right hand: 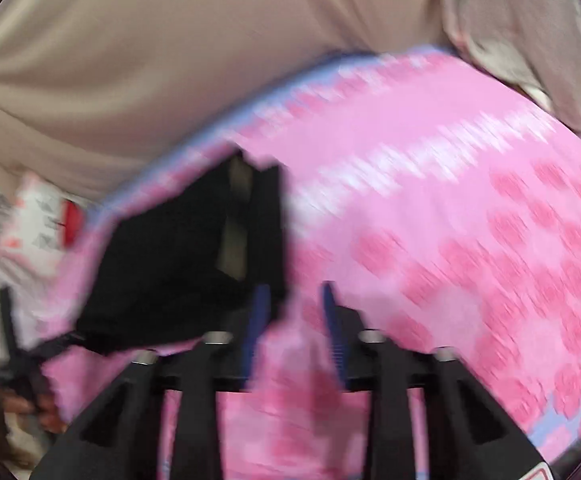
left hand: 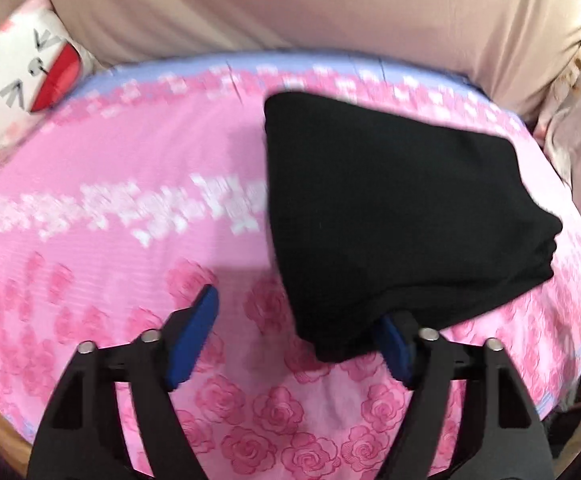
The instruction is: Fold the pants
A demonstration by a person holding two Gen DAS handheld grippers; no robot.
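We see the black pants [left hand: 390,216] folded into a compact bundle on the pink rose-patterned sheet [left hand: 130,220], their near corner draped over one pad of our wide-spread left gripper [left hand: 298,332], while our right gripper [right hand: 294,320] hovers partly parted, gripping nothing.

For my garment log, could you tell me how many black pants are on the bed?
1: the folded black pants lie on the pink bedspread, just ahead of the open left gripper. Others may lie out of view.
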